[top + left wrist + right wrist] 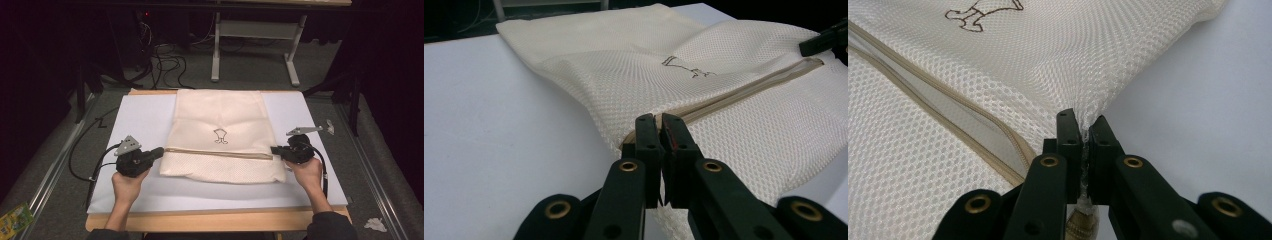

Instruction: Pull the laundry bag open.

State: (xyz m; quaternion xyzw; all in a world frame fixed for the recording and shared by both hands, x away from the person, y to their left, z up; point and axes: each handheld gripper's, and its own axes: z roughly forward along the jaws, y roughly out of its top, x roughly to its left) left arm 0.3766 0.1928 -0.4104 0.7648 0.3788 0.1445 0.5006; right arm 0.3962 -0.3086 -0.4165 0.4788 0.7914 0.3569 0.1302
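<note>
Both grippers are pinching the mesh bag (220, 135) by its zipper ends — left gripper (159, 151) and right gripper (274, 149) clenching fabric, probably holding it taut for lifting.

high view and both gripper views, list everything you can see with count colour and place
mesh bag: 1, cream, zip across it, small dark drawing, middle of the sheet
sheet: 1, white, covers the table
table: 1, wooden edge at the near side
frame: 1, white legs, on the floor beyond the table
cables: several, black, on the floor behind
packet: 1, green and yellow, floor at near left
left gripper: 1, black, shut on the mesh bag's left edge
right gripper: 1, black, shut on its right edge
</note>
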